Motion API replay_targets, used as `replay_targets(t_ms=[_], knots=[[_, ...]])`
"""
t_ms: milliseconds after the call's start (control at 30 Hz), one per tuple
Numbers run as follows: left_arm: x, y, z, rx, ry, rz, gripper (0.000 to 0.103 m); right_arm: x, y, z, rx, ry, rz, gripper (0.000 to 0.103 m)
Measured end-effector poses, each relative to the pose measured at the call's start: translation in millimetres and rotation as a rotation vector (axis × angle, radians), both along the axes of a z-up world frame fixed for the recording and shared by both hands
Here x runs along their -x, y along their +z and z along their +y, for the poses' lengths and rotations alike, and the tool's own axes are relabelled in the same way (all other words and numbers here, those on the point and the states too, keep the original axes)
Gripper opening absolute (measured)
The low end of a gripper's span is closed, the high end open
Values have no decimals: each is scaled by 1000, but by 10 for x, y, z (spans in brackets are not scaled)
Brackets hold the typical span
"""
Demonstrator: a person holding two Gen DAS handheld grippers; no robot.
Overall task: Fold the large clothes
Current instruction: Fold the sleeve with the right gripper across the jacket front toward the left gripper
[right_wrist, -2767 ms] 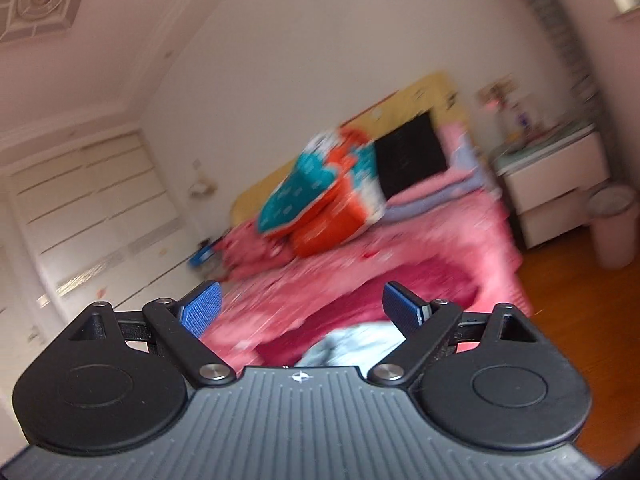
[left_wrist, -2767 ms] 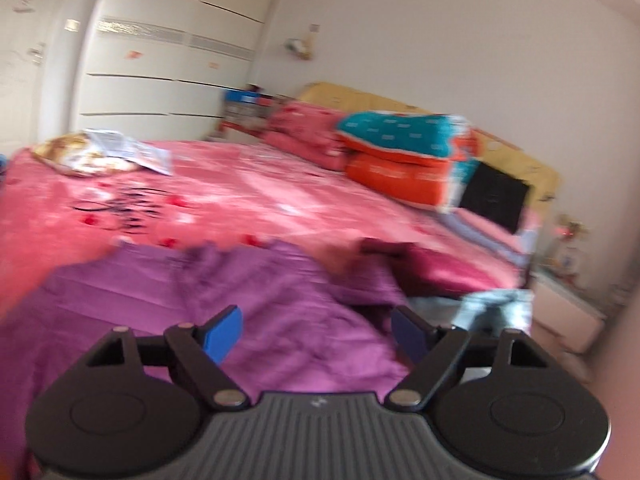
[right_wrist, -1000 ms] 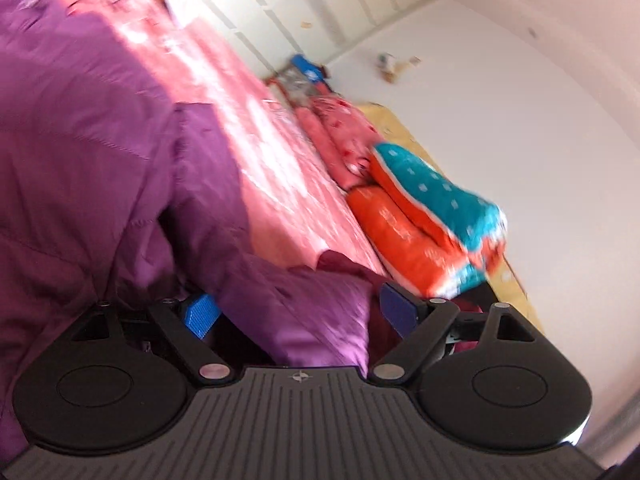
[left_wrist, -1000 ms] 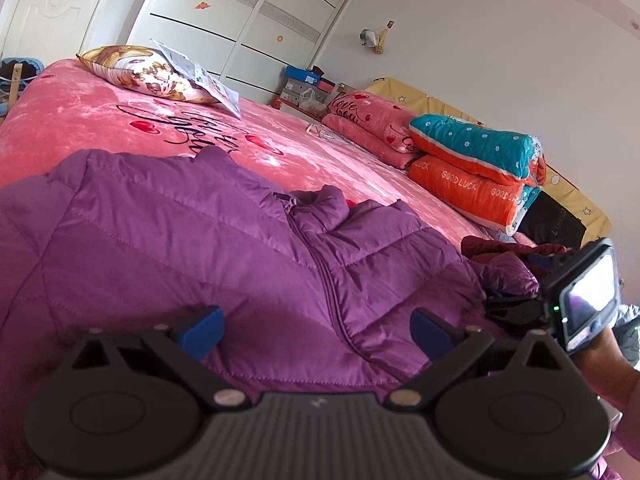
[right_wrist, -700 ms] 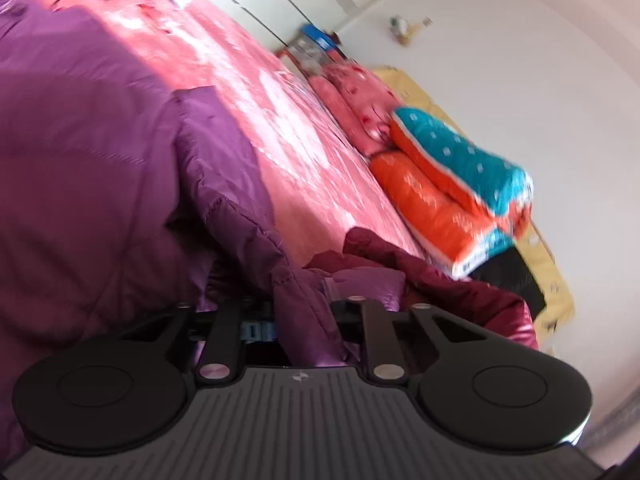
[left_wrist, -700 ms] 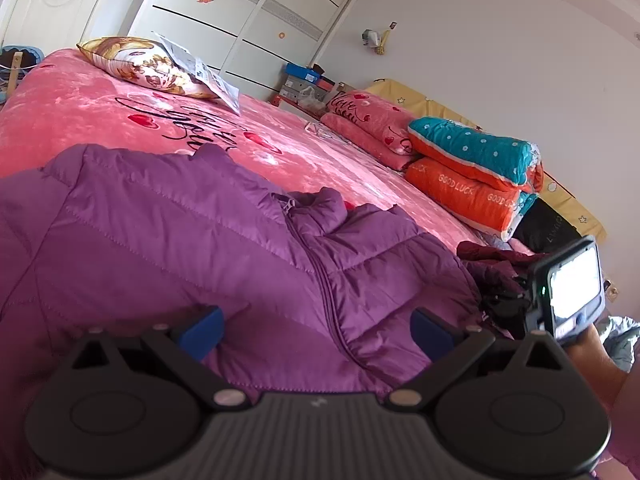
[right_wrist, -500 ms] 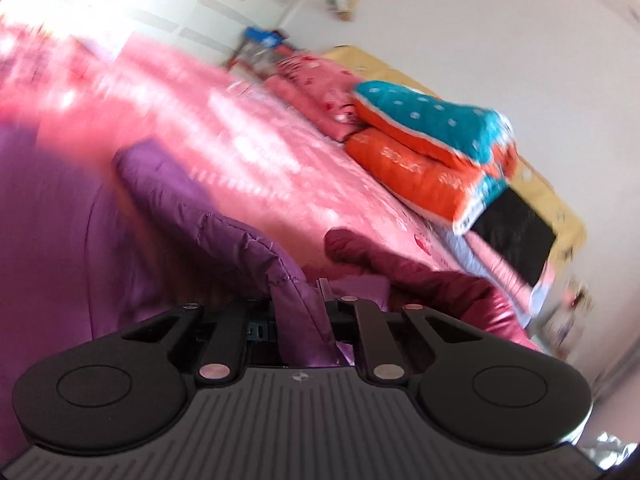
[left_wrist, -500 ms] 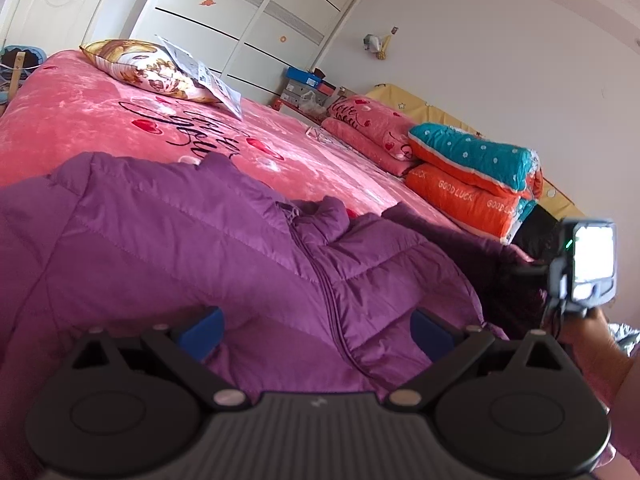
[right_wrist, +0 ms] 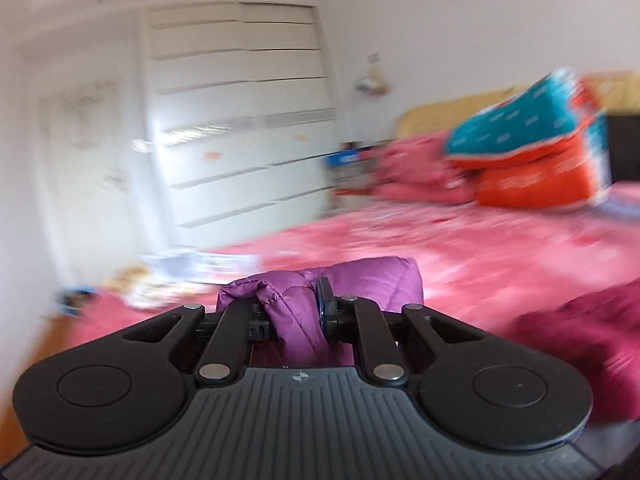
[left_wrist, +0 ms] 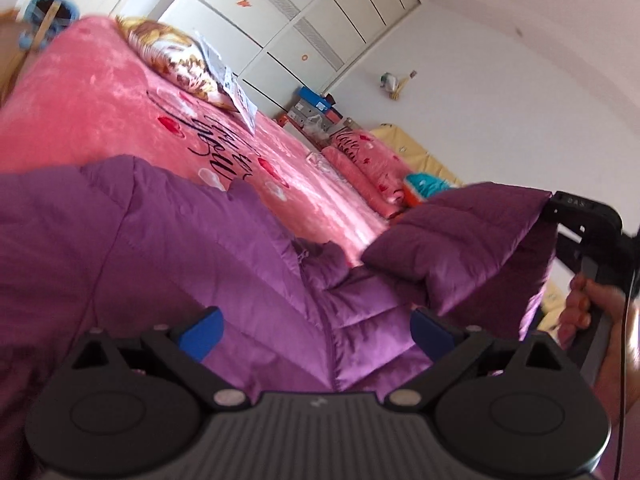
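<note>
Your right gripper (right_wrist: 294,316) is clamped tight on a bunched fold of the purple puffer jacket (left_wrist: 168,264), the padded fabric squeezed between the jaws and bulging out above them. That looks like the sleeve (left_wrist: 460,236): in the left wrist view it stands lifted off the bed, stretched up toward your right hand (left_wrist: 580,312) at the frame's edge. Holding it by the end makes sense, since a thick quilted sleeve only swings over cleanly if you carry it from the cuff.

Your left gripper (left_wrist: 316,330) hangs spread wide, blue pads (left_wrist: 200,332) well apart, gripping nothing. It hovers low over the jacket's front, right above the zipper line (left_wrist: 320,312), and whether it touches the fabric you can't tell from here. My read: it's parked there to pin the body down so the whole jacket doesn't drag along when the sleeve comes across.

The jacket itself lies spread front-up on the pink bedspread (left_wrist: 80,100), collar toward the far side. The right view is smeared with motion blur, so your hand is travelling. A dark red garment (right_wrist: 580,336) sits bunched on the bed off to the right, apart from the purple one. Stacked teal and orange quilts (right_wrist: 532,160) rest by the headboard.

First fold, I'd say, barely begun.
</note>
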State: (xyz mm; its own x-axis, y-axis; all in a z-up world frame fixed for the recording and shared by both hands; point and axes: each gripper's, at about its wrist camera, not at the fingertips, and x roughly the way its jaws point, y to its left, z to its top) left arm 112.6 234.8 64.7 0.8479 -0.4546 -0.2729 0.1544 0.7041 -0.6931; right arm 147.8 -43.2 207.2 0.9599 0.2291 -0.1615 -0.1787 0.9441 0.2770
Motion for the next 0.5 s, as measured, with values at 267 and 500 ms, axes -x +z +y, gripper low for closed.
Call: replay_targets(t_ms=[267,500], knots=[[-63,-83,255,234,-77,2,101,19,-362,193,-290,228,132,16],[-14,-23,317,248,-60,-60,102,39,-976,369,-132,247,281,21]])
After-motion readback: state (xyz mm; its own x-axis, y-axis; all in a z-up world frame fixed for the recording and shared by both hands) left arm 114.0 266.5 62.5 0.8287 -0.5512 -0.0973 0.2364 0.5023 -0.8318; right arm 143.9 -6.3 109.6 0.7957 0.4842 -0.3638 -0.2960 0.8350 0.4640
